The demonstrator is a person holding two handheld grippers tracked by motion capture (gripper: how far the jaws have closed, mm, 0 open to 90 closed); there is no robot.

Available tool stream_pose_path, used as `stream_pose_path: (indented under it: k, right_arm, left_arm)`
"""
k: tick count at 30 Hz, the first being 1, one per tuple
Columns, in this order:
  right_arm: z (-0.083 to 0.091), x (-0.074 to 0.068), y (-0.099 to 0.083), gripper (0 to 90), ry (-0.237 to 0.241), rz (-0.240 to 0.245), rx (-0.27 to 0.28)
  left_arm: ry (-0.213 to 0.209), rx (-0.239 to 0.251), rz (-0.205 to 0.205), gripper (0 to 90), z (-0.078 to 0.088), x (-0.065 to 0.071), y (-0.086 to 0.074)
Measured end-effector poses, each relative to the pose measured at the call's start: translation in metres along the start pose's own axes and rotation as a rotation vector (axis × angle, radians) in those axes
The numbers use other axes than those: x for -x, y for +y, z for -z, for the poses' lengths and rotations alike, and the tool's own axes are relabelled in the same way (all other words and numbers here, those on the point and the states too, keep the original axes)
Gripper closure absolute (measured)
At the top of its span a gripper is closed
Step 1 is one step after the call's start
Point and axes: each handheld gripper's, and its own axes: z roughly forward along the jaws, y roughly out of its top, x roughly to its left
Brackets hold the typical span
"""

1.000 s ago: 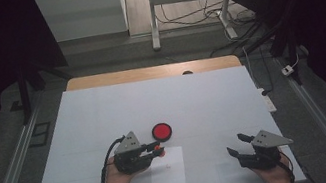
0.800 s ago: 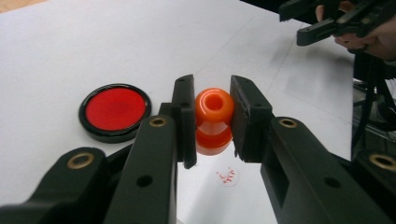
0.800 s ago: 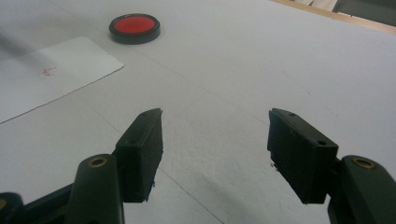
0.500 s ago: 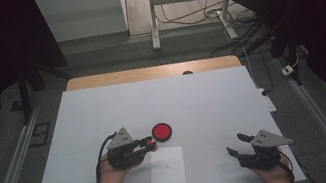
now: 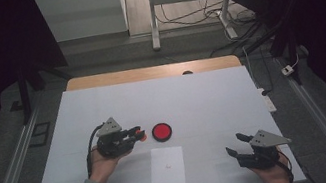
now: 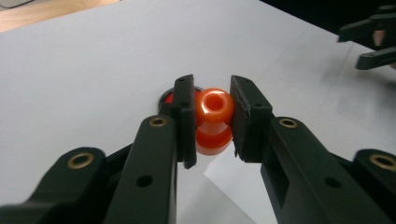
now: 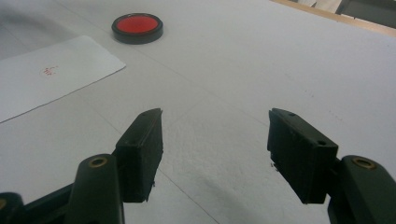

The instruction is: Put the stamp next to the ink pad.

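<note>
My left gripper [image 5: 137,133] is shut on a glossy orange-red knobbed piece [image 6: 214,110], which sits upright between the jaws just left of a round red pad in a black case [image 5: 161,132]. In the left gripper view the red pad [image 6: 168,97] peeks out behind the left jaw. A white paper slip [image 5: 167,170] with a small red mark lies nearer the person, between the two hands. My right gripper [image 5: 235,145] rests low at the front right, jaws open with nothing between them [image 7: 215,122]. Ahead of it lie the red pad [image 7: 137,24] and the paper slip [image 7: 51,74].
A white sheet [image 5: 203,99] covers the table, with a wooden strip [image 5: 147,72] along the far edge. Metal rails run down both sides. A desk frame and cables stand on the floor beyond. The other gripper [image 6: 373,39] shows at the upper right of the left gripper view.
My left gripper has moved left and away from the person with the orange-red piece in it, from near the paper's corner to beside the red pad. The right gripper has kept still.
</note>
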Motion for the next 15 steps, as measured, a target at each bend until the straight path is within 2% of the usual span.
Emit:
stream_pose_path:
  k: [3,11,15]
  right_arm:
    - [0.000,0.000,0.000,35.0,-0.001,0.000,0.001]
    - [0.000,0.001,-0.001,35.2,-0.001,0.000,-0.002]
    - [0.001,-0.001,0.000,36.3,-0.013,0.016,0.008]
  left_arm:
    - [0.009,-0.003,0.017,72.4,-0.003,-0.006,0.001]
    - [0.062,-0.036,0.029,72.3,-0.018,-0.020,0.002]
    - [0.074,-0.053,0.057,72.2,-0.030,-0.027,-0.001]
